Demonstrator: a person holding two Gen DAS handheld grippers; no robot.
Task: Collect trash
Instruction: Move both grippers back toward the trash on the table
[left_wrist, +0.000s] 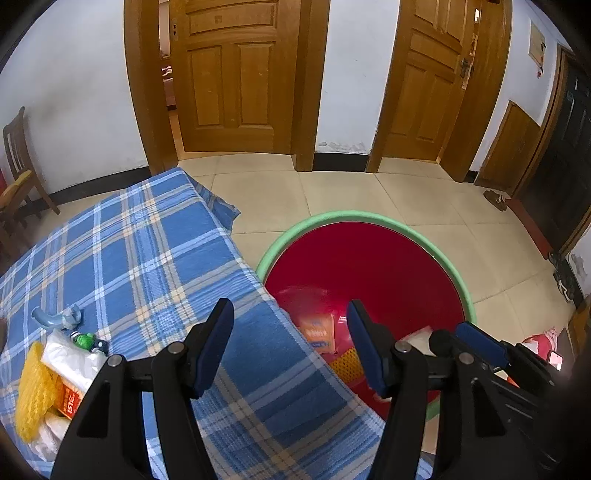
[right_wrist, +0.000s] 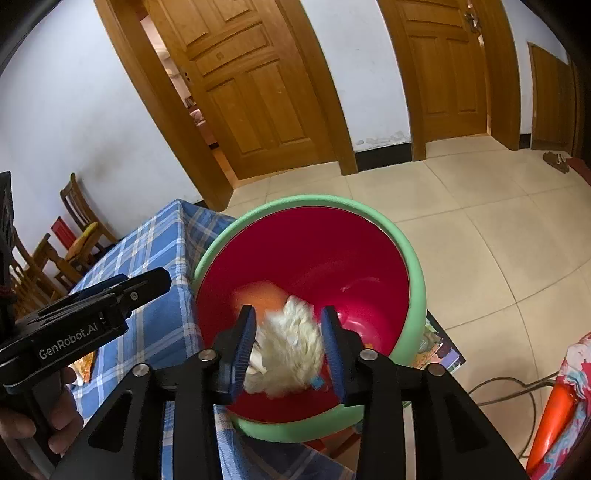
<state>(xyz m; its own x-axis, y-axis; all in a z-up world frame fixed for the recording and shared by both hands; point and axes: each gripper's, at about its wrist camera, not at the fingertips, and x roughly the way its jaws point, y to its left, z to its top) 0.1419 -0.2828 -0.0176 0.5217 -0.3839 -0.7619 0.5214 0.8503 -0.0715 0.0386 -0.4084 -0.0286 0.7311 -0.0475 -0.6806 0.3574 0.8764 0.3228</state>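
- Right gripper (right_wrist: 290, 347): fingers (right_wrist: 242, 345) set apart, a white crumpled wad (right_wrist: 291, 343) between them. The wad is blurred; whether the pads press on it cannot be told.
- Wad sits over the open mouth of the bin (right_wrist: 415, 280), a green-rimmed tub with red inside, directly ahead of the right fingers.
- An orange item (right_wrist: 258, 291) lies in the bin beyond the left-hand finger, blurred.
- Left gripper (left_wrist: 291, 347): fingers (left_wrist: 216, 343) wide open, nothing between them.
- Between and below the left fingers: the edge of the surface under a blue plaid cloth (left_wrist: 155, 243), meeting the bin's rim (left_wrist: 369, 216).
- In the bin, just past the left fingertips: an orange packet (left_wrist: 317, 330) and yellow mesh (left_wrist: 347, 365).
- Well outside the left-hand finger, on the cloth: a trash pile (left_wrist: 55, 373) of yellow mesh, white plastic and an orange box, with a green-capped item (left_wrist: 85, 339) and a grey-blue piece (left_wrist: 57, 319) beyond it.
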